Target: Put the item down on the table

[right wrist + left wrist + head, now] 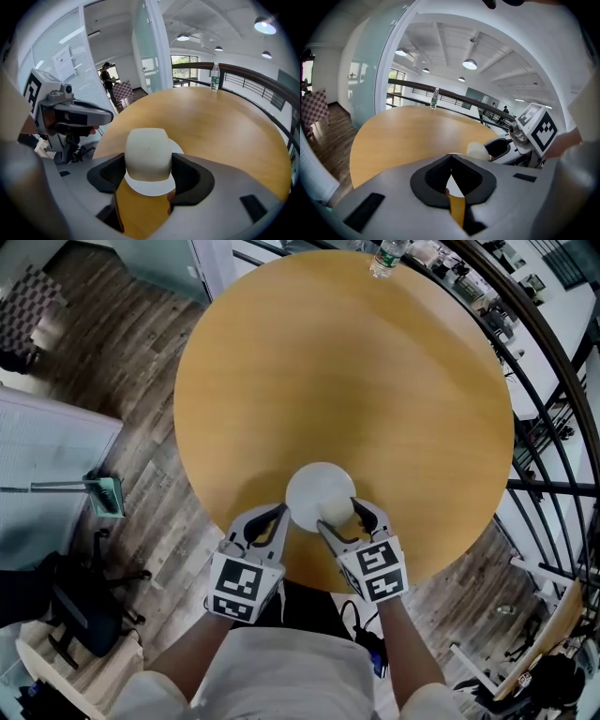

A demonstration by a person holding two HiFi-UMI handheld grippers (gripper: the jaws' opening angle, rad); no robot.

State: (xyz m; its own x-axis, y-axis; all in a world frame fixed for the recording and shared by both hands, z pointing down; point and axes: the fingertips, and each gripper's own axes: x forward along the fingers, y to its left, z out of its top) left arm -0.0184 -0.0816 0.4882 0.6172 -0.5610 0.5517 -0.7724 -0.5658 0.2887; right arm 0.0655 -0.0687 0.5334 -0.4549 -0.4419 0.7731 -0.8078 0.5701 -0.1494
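Currently: right hand-held gripper (149,171) clamped on the cream rounded item (148,152), over a white disc (314,486) at the surface's (356,381) 6 o'clock edge. Left hand-held gripper (451,161) has its jaws together, empty. Judged step: set-down. Next: lower until the item rests, then part the jaws.
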